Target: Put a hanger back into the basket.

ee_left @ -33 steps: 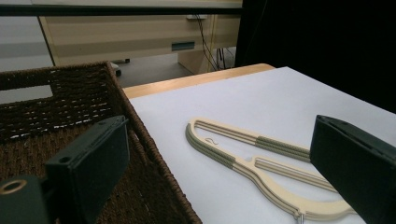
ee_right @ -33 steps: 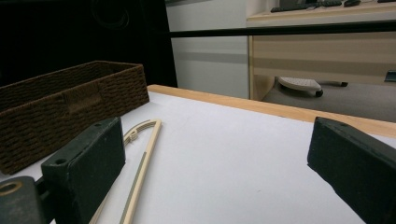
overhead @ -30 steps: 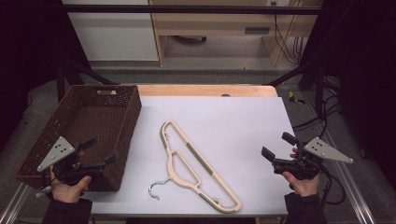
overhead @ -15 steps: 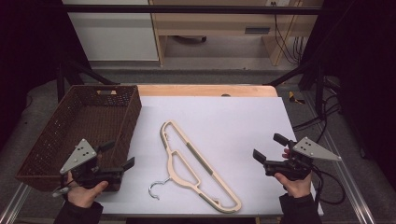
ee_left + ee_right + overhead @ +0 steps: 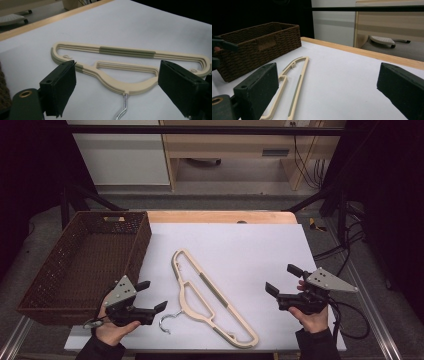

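While the cream plastic hanger [image 5: 210, 301] lies flat near the middle of the white tabletop [image 5: 250, 255], it's untouched by either tool. Ridged olive grip strips [image 5: 126, 52] run along its long bar; a bent silver wire hook [image 5: 169, 321] curls off toward the front edge. The stacked cream rails look layered, maybe more than 1 hanger, can't tell. Left gripper [image 5: 150, 296] sits just beside the hook, its flat black jaws apart w/ nothing btwn them, though they've just been closing a little. Right gripper [image 5: 283, 280] hovers well apart on the other side, blocky jaws wide, empty. Dark brown woven wicker basket [image 5: 75, 265], rectangular w/ a handle slot, sits at the table's left. A pale wood edge strip [image 5: 220, 217] runs along the far side.
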`<state>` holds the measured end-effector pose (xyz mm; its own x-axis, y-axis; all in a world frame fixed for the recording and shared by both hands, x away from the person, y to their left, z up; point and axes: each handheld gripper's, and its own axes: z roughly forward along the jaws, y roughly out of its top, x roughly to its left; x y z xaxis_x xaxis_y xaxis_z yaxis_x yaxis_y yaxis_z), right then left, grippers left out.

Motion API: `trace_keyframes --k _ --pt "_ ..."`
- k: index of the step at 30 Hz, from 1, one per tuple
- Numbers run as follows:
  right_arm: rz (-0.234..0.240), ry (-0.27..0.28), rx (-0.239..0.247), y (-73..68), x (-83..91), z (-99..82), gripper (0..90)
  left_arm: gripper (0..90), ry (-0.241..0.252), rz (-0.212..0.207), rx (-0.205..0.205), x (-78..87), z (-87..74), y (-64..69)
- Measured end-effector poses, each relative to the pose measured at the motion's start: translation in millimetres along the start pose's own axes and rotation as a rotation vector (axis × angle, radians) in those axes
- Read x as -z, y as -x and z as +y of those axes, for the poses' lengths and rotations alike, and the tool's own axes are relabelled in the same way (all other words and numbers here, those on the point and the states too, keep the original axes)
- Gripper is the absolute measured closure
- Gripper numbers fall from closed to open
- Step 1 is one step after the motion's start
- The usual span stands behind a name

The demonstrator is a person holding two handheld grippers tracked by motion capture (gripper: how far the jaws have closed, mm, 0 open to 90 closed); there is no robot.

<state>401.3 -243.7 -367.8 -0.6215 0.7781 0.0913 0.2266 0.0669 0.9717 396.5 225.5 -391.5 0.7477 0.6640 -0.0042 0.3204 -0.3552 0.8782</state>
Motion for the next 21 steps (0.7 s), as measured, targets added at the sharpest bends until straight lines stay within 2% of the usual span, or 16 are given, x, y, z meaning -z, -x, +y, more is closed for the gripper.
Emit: trace_keyframes --k 5,7,12,20,21 --pt "0.004 -0.005 0.007 -1.0 -2.6 -1.2 4.1 17.2 -0.051 -0.022 -0.009 -13.6 -6.0 3.8" --pt "0.006 -0.013 0.007 -2.1 -3.8 -1.6 4.1 19.5 -0.100 -0.036 -0.025 -23.7 -10.5 6.1" --pt "0.009 -0.015 0.005 -2.2 -4.7 -2.4 4.1 24.0 -0.141 -0.052 -0.022 -35.4 -17.8 6.8" --pt "0.008 -0.024 0.003 -3.0 -7.3 -3.4 4.0 40.6 -0.215 -0.075 -0.024 -53.0 -28.0 7.8" --pt "0.013 -0.028 0.003 -3.4 -7.5 -3.5 4.0 42.4 -0.239 -0.083 -0.029 -56.5 -30.6 8.0"
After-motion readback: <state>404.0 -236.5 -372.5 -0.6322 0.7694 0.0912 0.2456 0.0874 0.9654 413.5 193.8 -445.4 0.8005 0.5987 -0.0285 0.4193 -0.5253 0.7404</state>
